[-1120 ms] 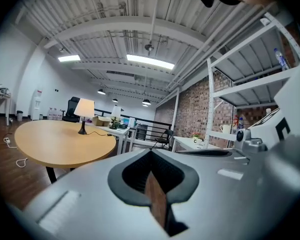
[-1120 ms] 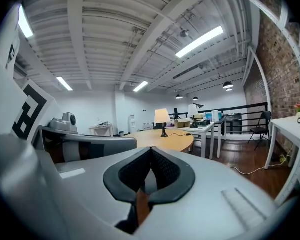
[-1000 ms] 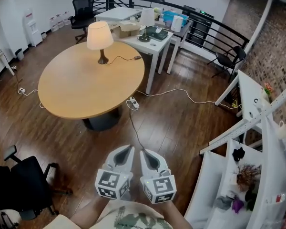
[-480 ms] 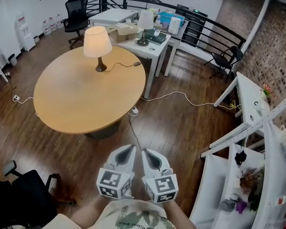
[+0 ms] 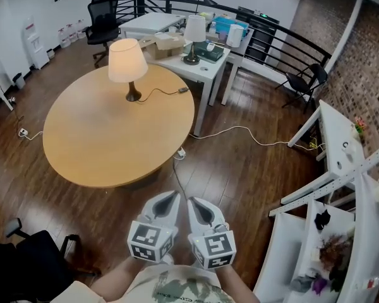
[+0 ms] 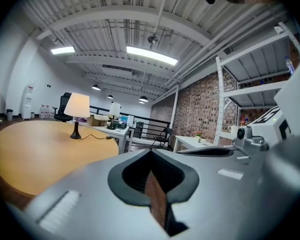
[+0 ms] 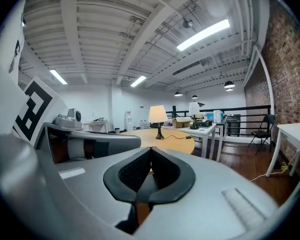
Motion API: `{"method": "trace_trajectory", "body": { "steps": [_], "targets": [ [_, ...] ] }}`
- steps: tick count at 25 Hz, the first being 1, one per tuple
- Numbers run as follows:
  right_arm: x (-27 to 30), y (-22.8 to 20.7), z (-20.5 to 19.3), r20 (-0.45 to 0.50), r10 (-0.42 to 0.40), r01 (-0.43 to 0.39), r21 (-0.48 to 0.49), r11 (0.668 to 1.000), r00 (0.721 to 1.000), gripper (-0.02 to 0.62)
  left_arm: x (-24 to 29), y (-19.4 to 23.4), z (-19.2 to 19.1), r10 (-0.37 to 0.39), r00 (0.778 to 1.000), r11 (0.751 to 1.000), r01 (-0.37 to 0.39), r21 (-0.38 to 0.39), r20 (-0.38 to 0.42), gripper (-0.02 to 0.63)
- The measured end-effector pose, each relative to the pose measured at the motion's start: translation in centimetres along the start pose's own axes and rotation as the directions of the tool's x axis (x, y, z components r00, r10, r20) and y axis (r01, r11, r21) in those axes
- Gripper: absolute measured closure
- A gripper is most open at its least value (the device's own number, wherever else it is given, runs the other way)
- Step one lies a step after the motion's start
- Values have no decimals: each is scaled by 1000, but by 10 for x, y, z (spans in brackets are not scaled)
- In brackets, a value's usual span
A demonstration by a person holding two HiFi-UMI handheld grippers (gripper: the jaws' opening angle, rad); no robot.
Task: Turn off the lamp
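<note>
A lit table lamp (image 5: 127, 62) with a cream shade stands at the far side of a round wooden table (image 5: 114, 137). Its cord runs right across the tabletop to a small inline switch (image 5: 184, 89). My left gripper (image 5: 172, 196) and right gripper (image 5: 191, 201) are side by side low in the head view, over the floor and well short of the table. Both are shut with nothing in them. The lamp (image 6: 77, 106) shows far off at the left of the left gripper view, beyond the left gripper (image 6: 150, 152). In the right gripper view the lamp (image 7: 157, 115) stands just above the right gripper (image 7: 151, 149).
A white desk (image 5: 202, 59) behind the table carries a second lamp (image 5: 194, 29) and boxes. A power strip (image 5: 180, 152) and cables lie on the wood floor. White shelving (image 5: 341, 182) stands at the right, a black chair (image 5: 31, 267) at the lower left.
The table and lamp have drawn nearer and lower in the head view as the person walks toward them. Both grippers keep their place in the view, still shut.
</note>
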State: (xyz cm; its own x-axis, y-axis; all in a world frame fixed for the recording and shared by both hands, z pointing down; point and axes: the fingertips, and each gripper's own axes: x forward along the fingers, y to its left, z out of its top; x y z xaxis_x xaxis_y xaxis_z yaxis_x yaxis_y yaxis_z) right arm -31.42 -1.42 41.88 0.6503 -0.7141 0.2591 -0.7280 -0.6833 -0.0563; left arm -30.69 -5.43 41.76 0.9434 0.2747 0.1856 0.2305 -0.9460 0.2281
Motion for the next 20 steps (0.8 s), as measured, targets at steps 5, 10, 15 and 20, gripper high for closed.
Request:
{"method": "trace_trajectory", "body": {
  "steps": [5,10,15,20],
  "targets": [
    [37,-45,11,20,73,-73,-8,997,997,595,53,8,6,65,998,998,-65,12,7,606],
    [67,-93,30,24,170,-169,-39,985,985,595,109,11,23,153,988,988,-153,13,11,606],
    [86,-147,43,32,210,-210,-25,977,977,595,160,-2,34,194,981,981,-194,10,17,606],
    [91,-196,48,38,237,-237,-5,971,971,595,205,-16,34,233,972,972,-234,6,7,606]
  ]
}}
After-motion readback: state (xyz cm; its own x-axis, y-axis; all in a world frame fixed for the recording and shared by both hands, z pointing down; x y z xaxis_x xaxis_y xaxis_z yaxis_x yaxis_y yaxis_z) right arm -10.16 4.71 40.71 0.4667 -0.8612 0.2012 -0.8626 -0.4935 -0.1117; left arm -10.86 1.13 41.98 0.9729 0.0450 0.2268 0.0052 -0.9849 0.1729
